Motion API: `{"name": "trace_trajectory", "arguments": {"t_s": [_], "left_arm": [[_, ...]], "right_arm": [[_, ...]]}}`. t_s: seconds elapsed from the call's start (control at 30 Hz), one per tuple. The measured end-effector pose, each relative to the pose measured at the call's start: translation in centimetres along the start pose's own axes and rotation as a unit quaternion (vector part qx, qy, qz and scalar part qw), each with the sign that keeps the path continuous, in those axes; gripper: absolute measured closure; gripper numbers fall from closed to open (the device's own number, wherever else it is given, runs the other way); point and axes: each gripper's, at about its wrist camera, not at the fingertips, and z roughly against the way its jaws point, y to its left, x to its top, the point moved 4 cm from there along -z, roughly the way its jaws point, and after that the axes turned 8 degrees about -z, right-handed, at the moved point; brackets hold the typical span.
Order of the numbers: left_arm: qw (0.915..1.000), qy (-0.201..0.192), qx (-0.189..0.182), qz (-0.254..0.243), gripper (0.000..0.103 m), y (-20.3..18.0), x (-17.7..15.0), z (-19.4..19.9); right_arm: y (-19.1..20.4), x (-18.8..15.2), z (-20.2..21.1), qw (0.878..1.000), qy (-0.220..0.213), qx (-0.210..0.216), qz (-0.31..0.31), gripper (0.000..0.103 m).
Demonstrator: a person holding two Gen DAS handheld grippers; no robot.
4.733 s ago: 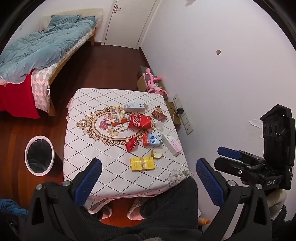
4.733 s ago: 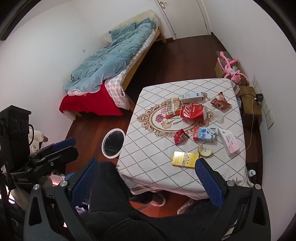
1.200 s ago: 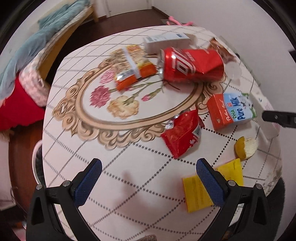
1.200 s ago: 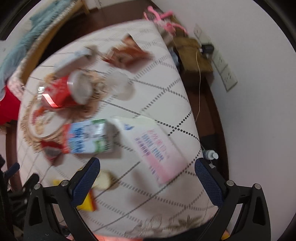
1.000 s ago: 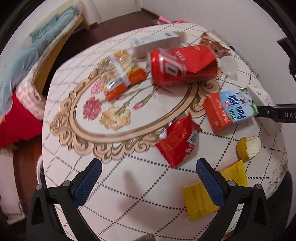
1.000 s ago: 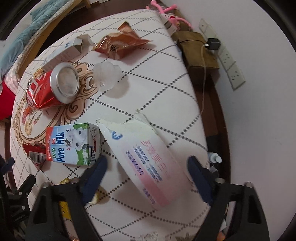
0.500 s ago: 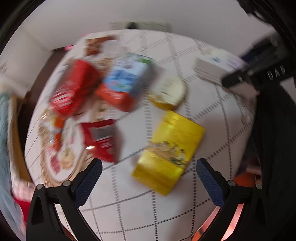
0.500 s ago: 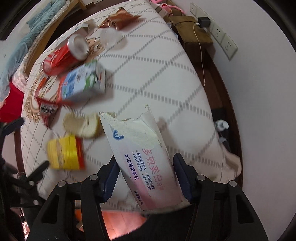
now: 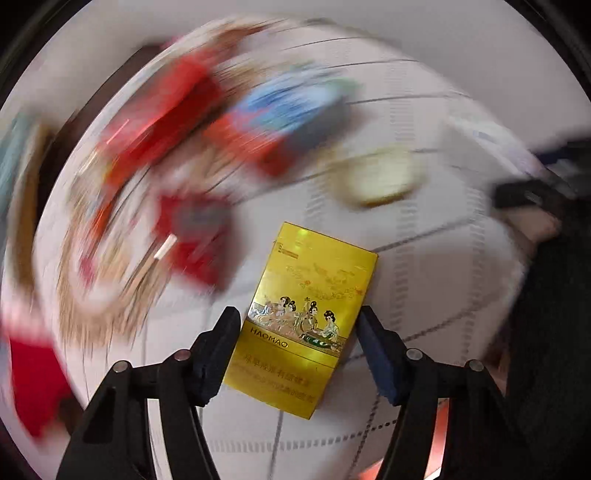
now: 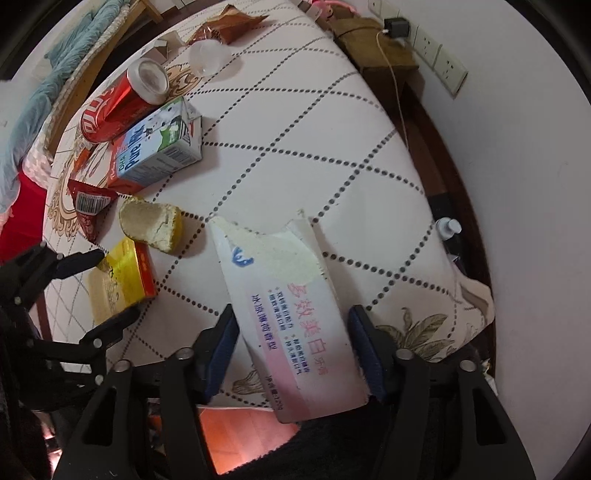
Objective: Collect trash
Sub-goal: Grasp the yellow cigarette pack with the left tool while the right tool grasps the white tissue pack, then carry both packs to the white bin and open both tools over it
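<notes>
Our left gripper [image 9: 299, 354] has its two blue-padded fingers pressed against the long edges of one yellow cigarette pack [image 9: 308, 314]; the pack lies flat on the tablecloth [image 9: 424, 266] near the table's front edge. The right wrist view shows the same pack [image 10: 118, 284] with a red side face, one dark finger at each end. Beyond the pack this camera is badly smeared, so we can only make out red and blue blurs and one pale round shape — probably the same litter the other camera shows sharply.

Our right gripper [image 10: 291, 354] pinches one torn pink-and-white carton [image 10: 291, 310] between its two fingers; the carton's near end juts past the table edge, its ragged open end pointing up the table. Whether it rests on the cloth or is held just off it we cannot tell.

Moving outward in the right wrist view we count, one of each: a piece of yellow fruit peel [image 10: 151, 225] just beside the yellow pack, a red wrapper with a barcode [image 10: 90, 206], a blue-and-white milk carton [image 10: 159, 147] lying on its side, a dented red can [image 10: 122, 103] touching the milk carton, a clear plastic lid [image 10: 207, 55], a brown snack bag [image 10: 225, 26], and a small white box [image 10: 160, 48] at the far edge — seven loose pieces, all well apart from both grippers.
</notes>
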Motion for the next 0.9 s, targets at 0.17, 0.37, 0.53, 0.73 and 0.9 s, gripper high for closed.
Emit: {"name": "trace_trajectory", "arguments": {"t_s": [0.17,0.37,0.53,0.73,0.9], "left_arm": [[0.9849,0.023,-0.016,0.171,0.042,3.5,-3.9,0.1],[0.9748,0.015,-0.023,0.221,0.042,5.7,-6.0,0.4],[0.9876,0.018,0.017,0.155,0.039,5.9,-4.7,0.7],[0.9865,0.002,-0.013,0.163,0.049,4.9,-4.2,0.4],[0.9864,-0.008,-0.003,0.164,0.050,4.4,-5.5,1.2]], "right_arm": [[1.3,0.2,0.4,0.998,-0.013,-0.033,0.044,0.031],[3.0,0.0,0.1,0.998,0.002,-0.021,0.058,0.050],[6.5,-1.4,-0.4,0.996,0.030,0.021,0.076,0.050],[8.0,-2.2,-1.2,0.995,0.020,-0.012,0.092,0.049],[9.1,-3.4,-1.4,0.990,-0.003,-0.053,0.130,0.052]]}}
